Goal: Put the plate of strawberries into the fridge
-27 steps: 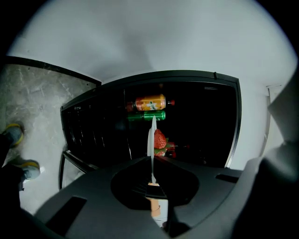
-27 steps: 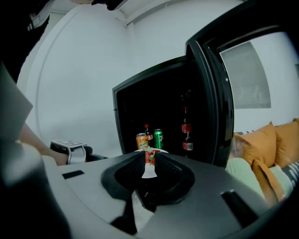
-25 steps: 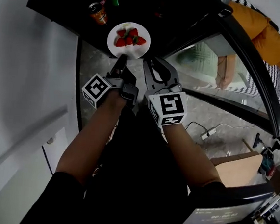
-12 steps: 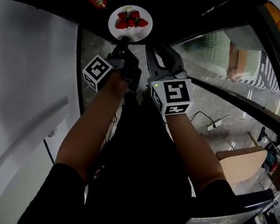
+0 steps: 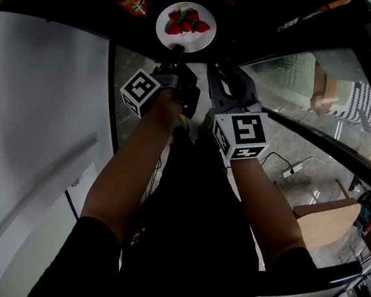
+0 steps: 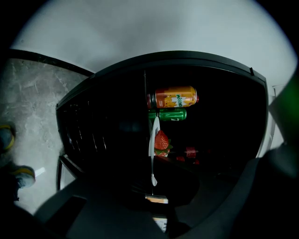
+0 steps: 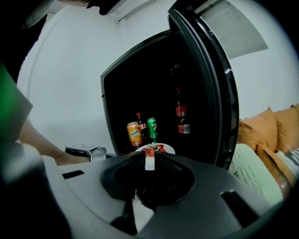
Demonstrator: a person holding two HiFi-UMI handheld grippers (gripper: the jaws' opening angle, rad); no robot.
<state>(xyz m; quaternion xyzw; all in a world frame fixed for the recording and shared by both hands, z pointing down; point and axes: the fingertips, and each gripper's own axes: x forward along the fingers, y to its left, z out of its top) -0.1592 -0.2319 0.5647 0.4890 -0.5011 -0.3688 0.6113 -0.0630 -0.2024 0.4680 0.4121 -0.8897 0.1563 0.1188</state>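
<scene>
Bearing red strawberries [image 5: 188,22], round white plate [image 5: 193,43]

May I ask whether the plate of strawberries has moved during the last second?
Yes. The plate of strawberries has gone deeper into the fridge, nearer level with the orange soda can.

The fridge [image 7: 114,93] is open at the front: its door [image 7: 208,88] is swung wide to the right and bars that side. A white wall [image 5: 40,98] runs close along the left. Inside, the orange can [image 7: 134,134] and green can [image 7: 152,128] stand side by side toward the back, with a dark bottle [image 7: 140,121] behind them. More bottles [image 7: 181,112] line the right. The plate of strawberries [image 5: 186,26] fills the spot just in front of the cans. The left gripper [image 5: 177,48] clamps the plate's near rim. The right gripper [image 5: 218,69] is close beside it with its fingers together, leaving only a narrow gap between the two.
</scene>
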